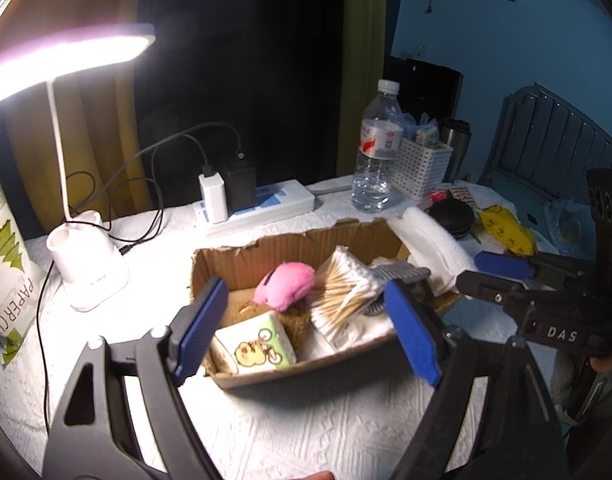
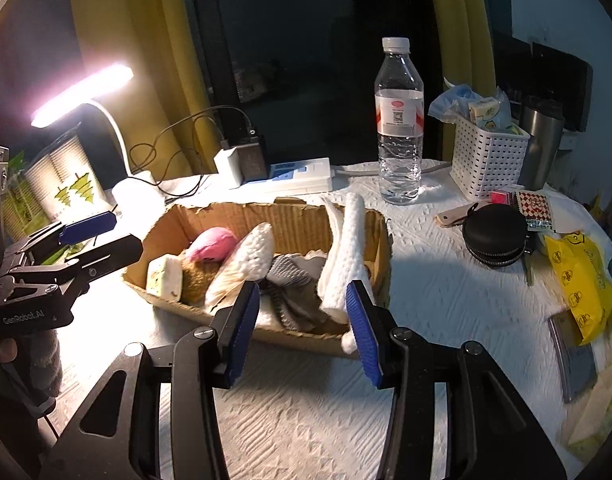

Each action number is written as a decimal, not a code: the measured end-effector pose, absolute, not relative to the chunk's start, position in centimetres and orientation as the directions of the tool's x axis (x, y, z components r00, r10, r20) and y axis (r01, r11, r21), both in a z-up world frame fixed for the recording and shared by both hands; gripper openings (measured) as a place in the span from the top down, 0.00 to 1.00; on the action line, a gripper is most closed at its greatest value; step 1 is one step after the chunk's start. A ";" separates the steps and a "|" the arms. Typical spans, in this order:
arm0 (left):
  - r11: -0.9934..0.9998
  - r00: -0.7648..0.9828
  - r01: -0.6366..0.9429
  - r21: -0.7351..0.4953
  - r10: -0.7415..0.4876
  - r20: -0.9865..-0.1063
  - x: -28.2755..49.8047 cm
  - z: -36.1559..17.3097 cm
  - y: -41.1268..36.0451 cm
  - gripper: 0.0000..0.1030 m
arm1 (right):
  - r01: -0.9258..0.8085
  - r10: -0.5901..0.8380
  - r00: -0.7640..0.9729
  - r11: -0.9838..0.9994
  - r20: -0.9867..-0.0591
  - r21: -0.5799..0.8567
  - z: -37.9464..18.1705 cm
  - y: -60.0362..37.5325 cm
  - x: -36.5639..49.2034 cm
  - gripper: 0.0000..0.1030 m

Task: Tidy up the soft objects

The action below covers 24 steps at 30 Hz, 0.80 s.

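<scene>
A torn cardboard box sits mid-table. It holds a pink plush, a printed tissue pack, a bag of cotton swabs, a grey striped cloth and a white towel draped over the box's right rim. My left gripper is open and empty, just in front of the box. My right gripper is open and empty at the box's near rim, next to the towel's lower end. Each gripper shows in the other's view.
A lit desk lamp and paper-cup sleeve stand left. A power strip, water bottle, white basket and steel cup line the back. A black round case and yellow bag lie right.
</scene>
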<state>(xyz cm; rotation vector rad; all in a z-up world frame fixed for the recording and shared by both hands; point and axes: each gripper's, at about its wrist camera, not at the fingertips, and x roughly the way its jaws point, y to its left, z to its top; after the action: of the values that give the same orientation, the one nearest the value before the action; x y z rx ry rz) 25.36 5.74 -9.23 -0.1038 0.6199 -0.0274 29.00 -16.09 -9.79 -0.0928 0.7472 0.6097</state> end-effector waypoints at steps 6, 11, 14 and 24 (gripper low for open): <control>0.995 0.820 0.001 -0.103 -0.059 -0.569 23.4 -8.7 5.3 0.20 | -0.554 0.487 0.576 0.823 -0.657 0.125 -9.4 -16.2 27.2 0.53; 0.995 0.825 0.009 -0.101 -0.065 -0.561 21.7 -8.4 4.8 0.20 | -0.554 0.486 0.583 0.824 -0.651 0.118 -8.9 -16.4 25.6 0.53; 0.995 0.830 0.013 -0.102 -0.067 -0.553 20.7 -8.1 4.5 0.20 | -0.556 0.486 0.589 0.823 -0.646 0.112 -8.6 -16.5 24.5 0.53; 0.995 0.857 0.029 -0.097 -0.075 -0.510 16.7 -6.2 3.9 0.20 | -0.561 0.488 0.620 0.823 -0.614 0.087 -6.7 -17.0 20.8 0.53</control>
<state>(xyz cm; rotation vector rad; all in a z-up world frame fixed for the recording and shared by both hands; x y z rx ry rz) 16.68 3.93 -6.20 -0.0870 0.5391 -0.0545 20.79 -17.01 -6.67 -0.1173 0.6702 0.6050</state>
